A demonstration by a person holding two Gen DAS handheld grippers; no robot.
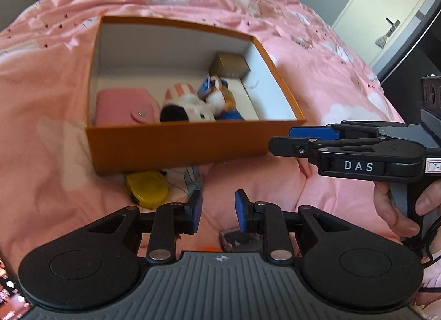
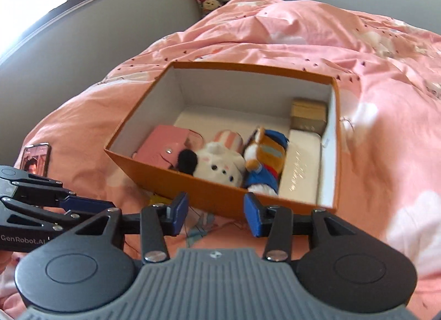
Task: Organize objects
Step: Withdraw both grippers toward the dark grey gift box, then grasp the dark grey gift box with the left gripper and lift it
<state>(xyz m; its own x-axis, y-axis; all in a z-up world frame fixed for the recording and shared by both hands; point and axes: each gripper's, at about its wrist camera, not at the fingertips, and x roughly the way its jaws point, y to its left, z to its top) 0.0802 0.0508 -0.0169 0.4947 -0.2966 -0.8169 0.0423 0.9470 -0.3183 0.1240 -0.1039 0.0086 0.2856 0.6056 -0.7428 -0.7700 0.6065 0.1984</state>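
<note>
Both claws, left claw (image 1: 217, 214) and right claw (image 2: 216, 215), hang open and empty beside the orange box (image 1: 176, 146); next likely fetching the yellow case (image 1: 146, 189) on the bed.

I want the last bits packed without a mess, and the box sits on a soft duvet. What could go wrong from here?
1. The yellow case is tucked against the orange box; reaching for it could shove or tip the box on the duvet.
2. The left gripper and right gripper, both open and empty, are close together and could collide.
3. The phone lies near the bed's edge; a nudge might knock it off.
</note>
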